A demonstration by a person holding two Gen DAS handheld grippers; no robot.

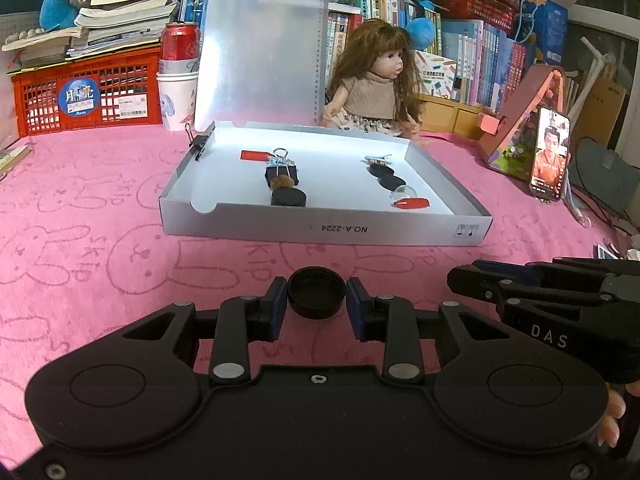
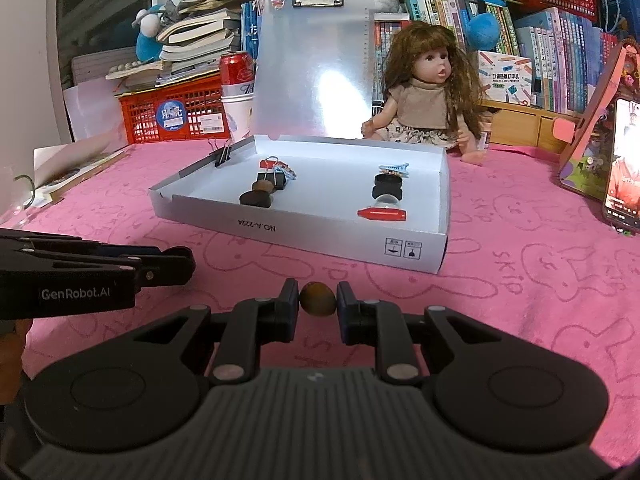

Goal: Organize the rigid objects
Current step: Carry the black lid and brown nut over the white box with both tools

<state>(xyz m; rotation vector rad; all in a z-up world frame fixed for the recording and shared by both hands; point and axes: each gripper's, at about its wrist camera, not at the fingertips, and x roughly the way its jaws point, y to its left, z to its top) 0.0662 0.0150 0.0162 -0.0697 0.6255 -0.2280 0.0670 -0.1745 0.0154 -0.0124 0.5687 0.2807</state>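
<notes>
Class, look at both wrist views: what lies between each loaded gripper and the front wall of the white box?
Only bare pink cloth. The left gripper holds a black cap, the right gripper a brown ball, both short of the white box.

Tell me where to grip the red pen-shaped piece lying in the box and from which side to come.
Grip the red piece across its thick middle, coming from above with the fingers either side of its long axis. It lies flat on the box floor, close behind the front wall, so a low approach from the front looks blocked. A clear dome sits right behind it, so keep the far finger tight.

Three black caps (image 1: 317,293), two binder clips (image 1: 282,172).
</notes>
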